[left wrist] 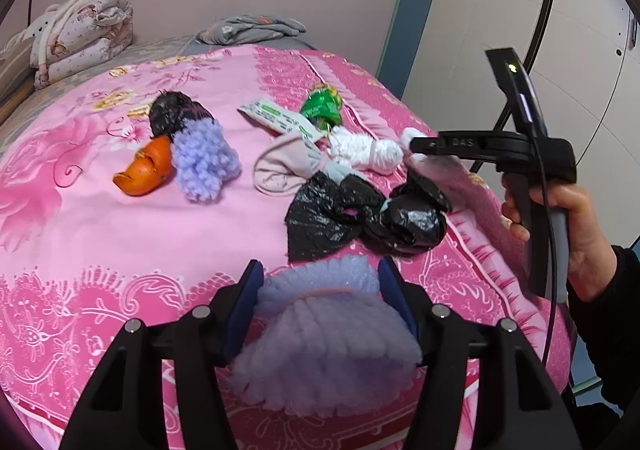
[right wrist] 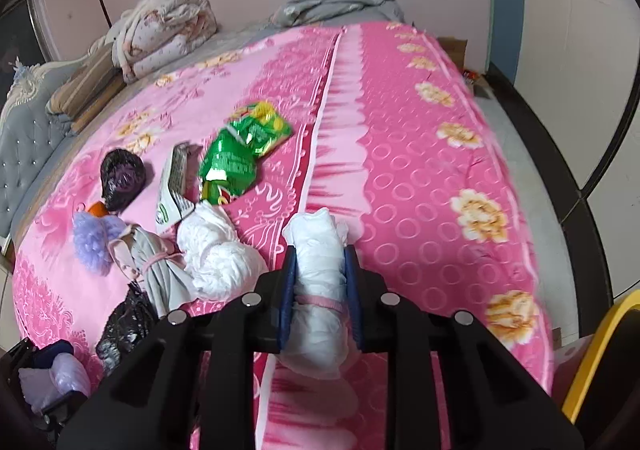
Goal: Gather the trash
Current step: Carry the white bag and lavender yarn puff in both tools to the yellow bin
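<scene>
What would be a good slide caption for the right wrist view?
Right gripper clamps a white bundle above the pink bedspread, other trash scattered left.

Left hand-held gripper and right hand-held gripper, both clamped tight.

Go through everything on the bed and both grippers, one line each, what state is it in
Left gripper: shut on purple bundle.
Right gripper: shut on white bundle.
Black bag: crumpled, lying loose.
Green wrapper: crumpled, empty-looking.
Orange peel: lying loose.
</scene>
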